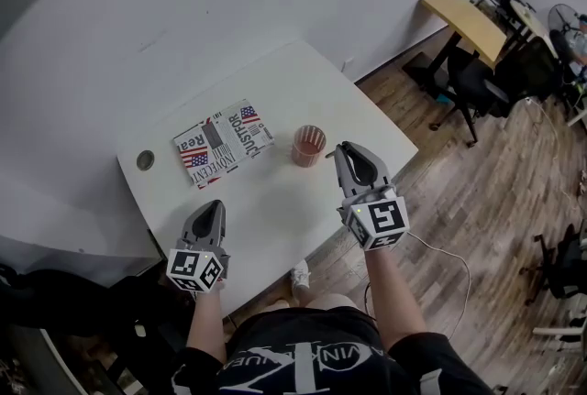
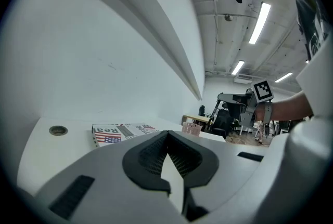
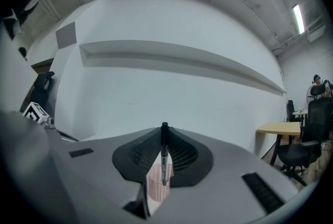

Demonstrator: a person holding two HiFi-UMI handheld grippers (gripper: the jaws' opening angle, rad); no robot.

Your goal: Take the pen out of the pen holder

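— Holding anything, that right gripper (image 1: 346, 148)?

— Yes — a slim black pen (image 3: 164, 155). The jaws are clenched on its upper part, so it stands upright between the ribbed pads (image 3: 179, 153), its cap end poking up just past the jaw tips.

— And the pen holder?

— The pink mesh pen holder (image 1: 308, 146) sits upright on the white table (image 1: 303, 77), near the middle. From above, the right gripper's tips are just beside its right rim. In the right gripper view the pen's lower end shows against the mesh of the holder beyond; whether it is clear of the rim I can't tell from here.

— What about the other hand?

— The left gripper (image 1: 213, 208) is over the near edge of the table, well apart from the holder. Its jaws are pressed together at the tips with nothing between them; only bare tabletop shows through the gap lower down.

— Anything else on the table?

— A flat box printed like a newspaper (image 1: 223, 143), with flag patches and bold lettering, lies left of the holder, close to it but not touching. Further left a round cable grommet (image 1: 145, 160) is set into the tabletop.

— And behind?

— A plain white wall. Off to the right, on the wood floor, stand a wooden desk (image 1: 463, 17) and a black office chair (image 1: 477, 82).
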